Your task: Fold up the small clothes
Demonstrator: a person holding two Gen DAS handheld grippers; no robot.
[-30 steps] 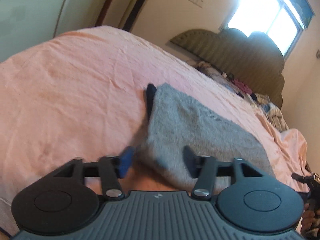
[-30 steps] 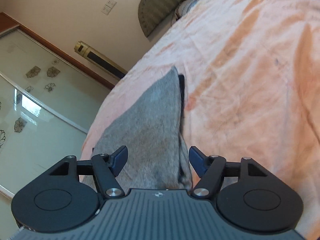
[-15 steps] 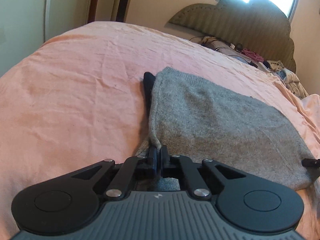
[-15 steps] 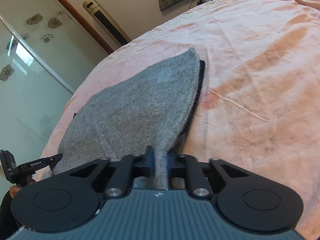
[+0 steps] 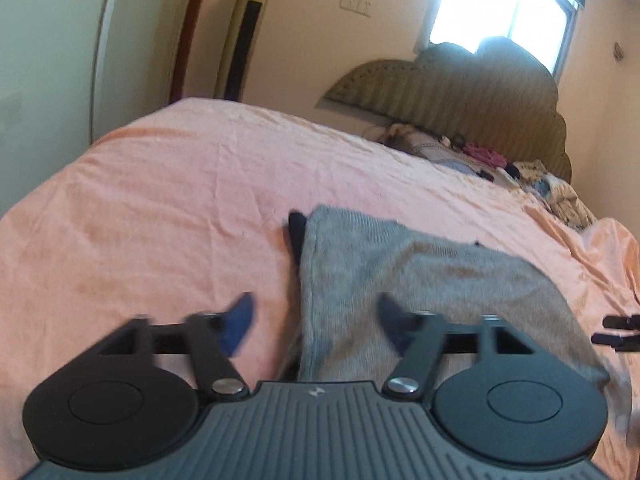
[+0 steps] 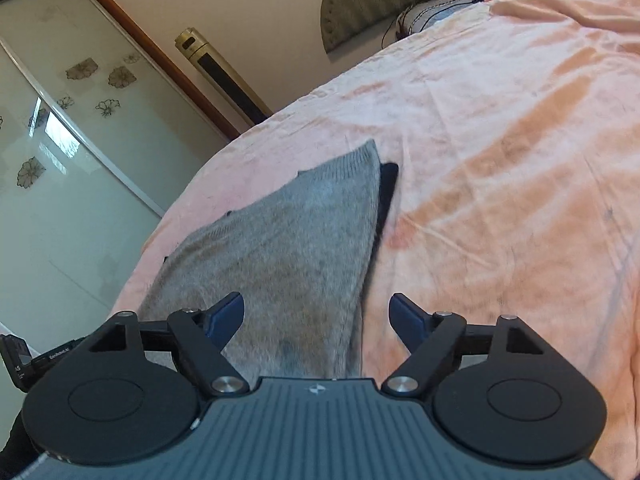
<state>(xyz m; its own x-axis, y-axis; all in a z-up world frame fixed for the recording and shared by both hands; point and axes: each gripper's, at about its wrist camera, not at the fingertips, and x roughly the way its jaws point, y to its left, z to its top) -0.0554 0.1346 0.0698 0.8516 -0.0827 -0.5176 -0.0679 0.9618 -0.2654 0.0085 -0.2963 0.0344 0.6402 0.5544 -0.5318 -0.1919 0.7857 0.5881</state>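
A grey knitted garment (image 5: 420, 280) lies flat on the pink bed sheet (image 5: 160, 208), with a dark piece of cloth (image 5: 297, 232) sticking out from under its far corner. My left gripper (image 5: 316, 320) is open over the garment's near left corner, holding nothing. In the right wrist view the same grey garment (image 6: 288, 248) lies with the dark cloth (image 6: 387, 188) along its right edge. My right gripper (image 6: 318, 316) is open over the near right corner, holding nothing. The right gripper's tip (image 5: 618, 330) shows at the right edge of the left wrist view.
A padded headboard (image 5: 460, 92) stands at the far end with a pile of loose clothes (image 5: 500, 164) before it. A tall gold tower fan (image 6: 224, 76) and a glass sliding wardrobe door (image 6: 60, 140) stand beside the bed.
Half a second ago both grippers were shut on the garment's near corners. Both have opened, let go and pulled back a little. The garment now lies flat.
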